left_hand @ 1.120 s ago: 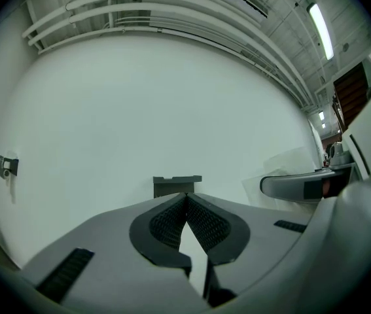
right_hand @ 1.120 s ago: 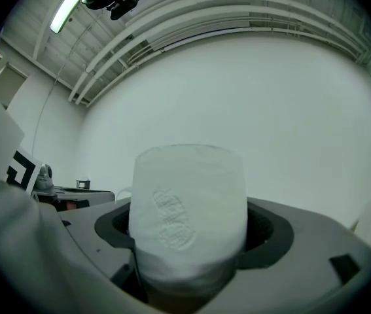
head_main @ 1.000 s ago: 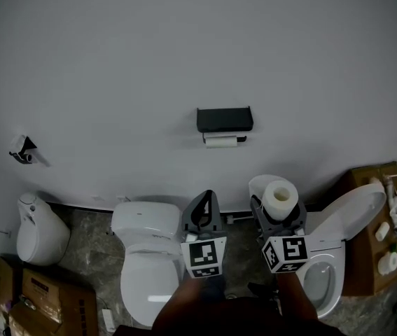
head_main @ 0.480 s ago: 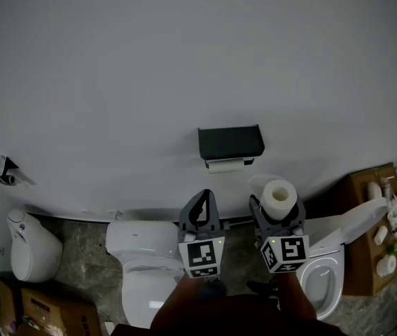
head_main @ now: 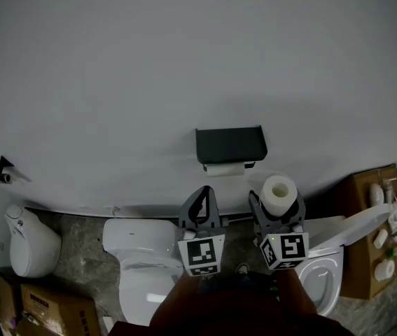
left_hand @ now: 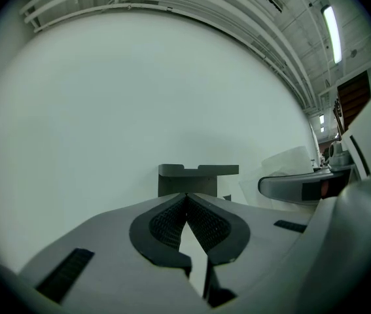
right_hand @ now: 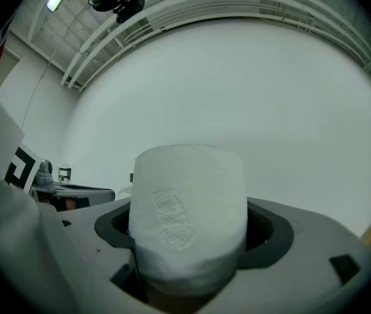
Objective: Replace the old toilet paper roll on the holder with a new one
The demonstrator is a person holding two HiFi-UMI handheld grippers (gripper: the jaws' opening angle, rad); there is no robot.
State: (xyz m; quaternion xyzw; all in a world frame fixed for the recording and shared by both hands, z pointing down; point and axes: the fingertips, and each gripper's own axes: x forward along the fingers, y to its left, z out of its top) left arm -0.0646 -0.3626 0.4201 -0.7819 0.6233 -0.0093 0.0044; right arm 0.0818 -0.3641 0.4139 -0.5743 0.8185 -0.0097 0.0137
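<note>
A black toilet paper holder [head_main: 230, 145] hangs on the white wall, with a thin, nearly used-up roll [head_main: 225, 169] under its shelf. The same holder [left_hand: 197, 178] shows straight ahead in the left gripper view. My left gripper [head_main: 201, 203] is shut with nothing between its jaws and sits below the holder, slightly left. My right gripper [head_main: 278, 205] is shut on a full white toilet paper roll [head_main: 279, 195], held upright with its core facing up; the roll [right_hand: 188, 211] fills the right gripper view. Both grippers point level at the wall.
A white toilet with closed lid [head_main: 142, 261] stands below left, another with raised lid [head_main: 331, 257] below right. A brown cabinet [head_main: 380, 233] with bottles is at far right. A white bin [head_main: 30, 240] and cardboard boxes [head_main: 33, 306] sit at far left.
Both grippers have come closer to the wall and holder, which now looks larger and sits just above them. The right gripper still holds the new roll; the left stays shut.
</note>
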